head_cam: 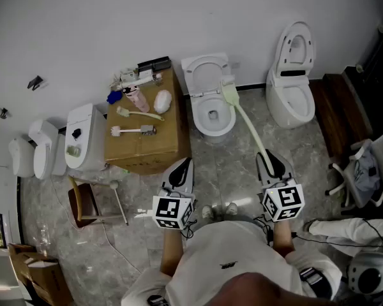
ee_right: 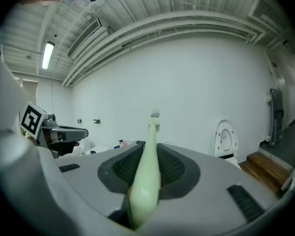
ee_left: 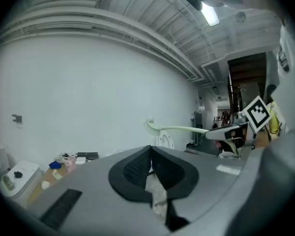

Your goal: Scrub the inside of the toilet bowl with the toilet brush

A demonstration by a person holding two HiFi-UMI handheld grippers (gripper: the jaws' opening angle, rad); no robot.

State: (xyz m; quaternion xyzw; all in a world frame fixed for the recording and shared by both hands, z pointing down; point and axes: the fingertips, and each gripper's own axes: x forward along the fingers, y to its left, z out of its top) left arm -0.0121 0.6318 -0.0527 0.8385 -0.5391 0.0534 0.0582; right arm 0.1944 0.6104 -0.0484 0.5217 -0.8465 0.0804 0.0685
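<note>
Nearest us, our right gripper [head_cam: 263,155] clamps the handle of the toilet brush [head_cam: 246,123], whose head hangs ahead of its jaws over the toilet bowl [head_cam: 201,110] rim, while our left gripper [head_cam: 185,163] is closed on nothing beside it, so we judge all the scrubbing is left.

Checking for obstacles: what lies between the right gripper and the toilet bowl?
In head view, only the toilet brush in the right gripper spans it, over bare floor, head at the toilet bowl rim.
</note>
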